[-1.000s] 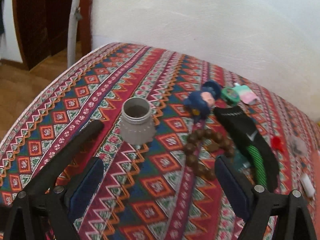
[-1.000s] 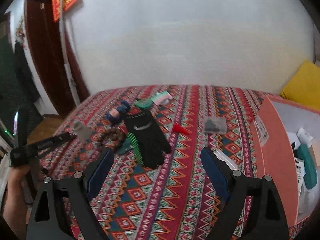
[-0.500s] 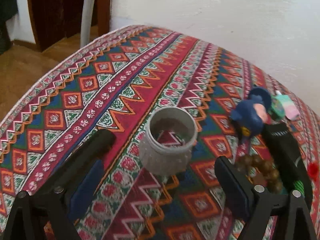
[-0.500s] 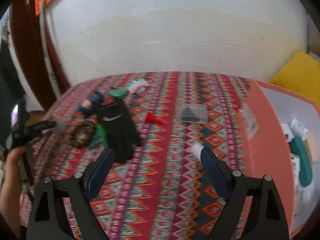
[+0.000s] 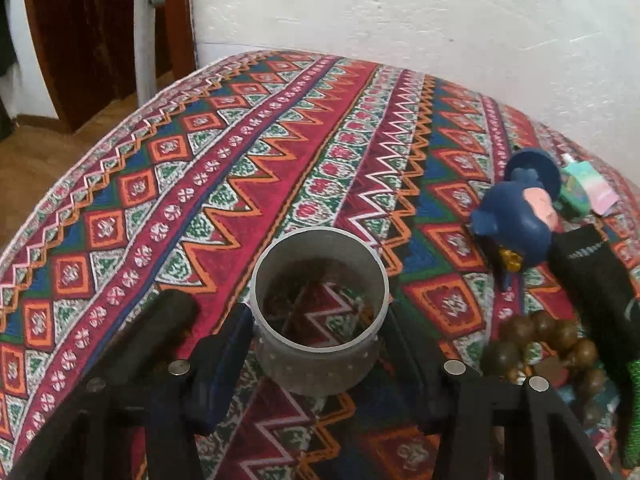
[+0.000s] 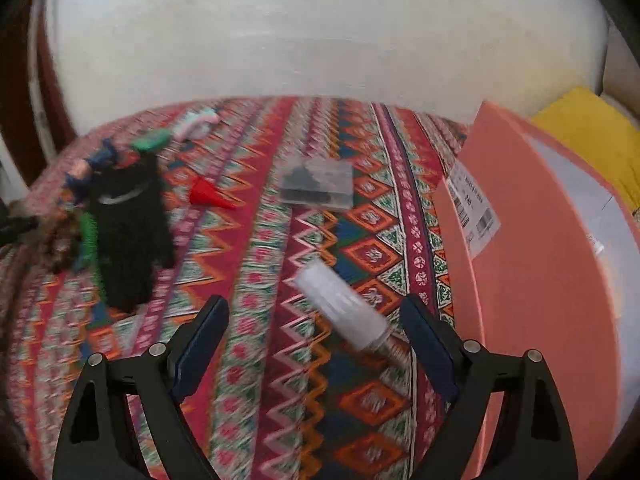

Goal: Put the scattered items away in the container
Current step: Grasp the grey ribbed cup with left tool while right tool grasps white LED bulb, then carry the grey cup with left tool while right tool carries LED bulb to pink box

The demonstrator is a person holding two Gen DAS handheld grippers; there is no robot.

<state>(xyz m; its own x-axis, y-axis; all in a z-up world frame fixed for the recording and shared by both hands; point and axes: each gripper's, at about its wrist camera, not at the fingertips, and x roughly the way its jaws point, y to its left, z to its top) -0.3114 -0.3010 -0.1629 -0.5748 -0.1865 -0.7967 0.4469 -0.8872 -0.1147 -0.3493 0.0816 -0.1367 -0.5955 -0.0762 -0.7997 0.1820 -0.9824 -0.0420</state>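
A clear open-topped jar [image 5: 320, 316] stands upright on the patterned cloth, and my left gripper [image 5: 318, 336] is closed around its sides with both pads touching it. My right gripper [image 6: 314, 340] is open and empty, low over the cloth, with a white cylindrical tube [image 6: 344, 306] lying between its fingers. The salmon-pink container [image 6: 532, 264] stands just right of it. A blue toy figure [image 5: 516, 220], a brown bead bracelet [image 5: 540, 344] and a black glove [image 6: 128, 224] lie scattered.
A red cone [image 6: 208, 194], a clear plastic case [image 6: 318, 182], a green round item [image 6: 152, 142] and a pastel pouch [image 6: 196, 124] lie on the cloth. A white wall runs behind. A yellow cushion [image 6: 592, 136] lies beyond the container. The table edge drops off at the left [image 5: 80, 184].
My left gripper moved forward to the jar and closed on it. My right gripper swung right and down towards the white tube and the container.
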